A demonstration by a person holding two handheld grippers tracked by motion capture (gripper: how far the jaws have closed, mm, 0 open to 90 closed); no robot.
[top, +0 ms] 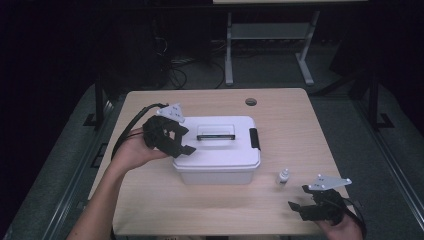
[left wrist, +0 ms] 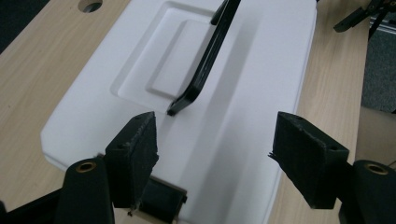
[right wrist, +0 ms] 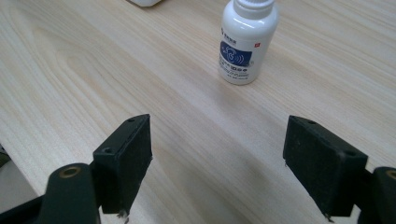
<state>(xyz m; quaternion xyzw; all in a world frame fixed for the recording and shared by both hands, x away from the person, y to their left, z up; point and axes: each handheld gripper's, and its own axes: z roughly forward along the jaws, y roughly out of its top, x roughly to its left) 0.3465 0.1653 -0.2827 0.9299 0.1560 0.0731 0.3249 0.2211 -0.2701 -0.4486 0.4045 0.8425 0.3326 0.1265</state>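
Pale wooden table [top: 150, 200], white bottle [right wrist: 243, 42] with blue ear-symbol label (print unreadable), left tongs [left wrist: 215, 154] and right tongs [right wrist: 217, 161] spread, empty.

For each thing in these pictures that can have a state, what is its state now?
box: lid on, standing on the table.
handle: lying flat in the lid's recess.
right latch: down against the box's side.
bottle: upright, cap on, apart from the box.
left gripper: open, over the lid's left end, nothing between the jaws.
right gripper: open, empty, pointing toward the bottle.
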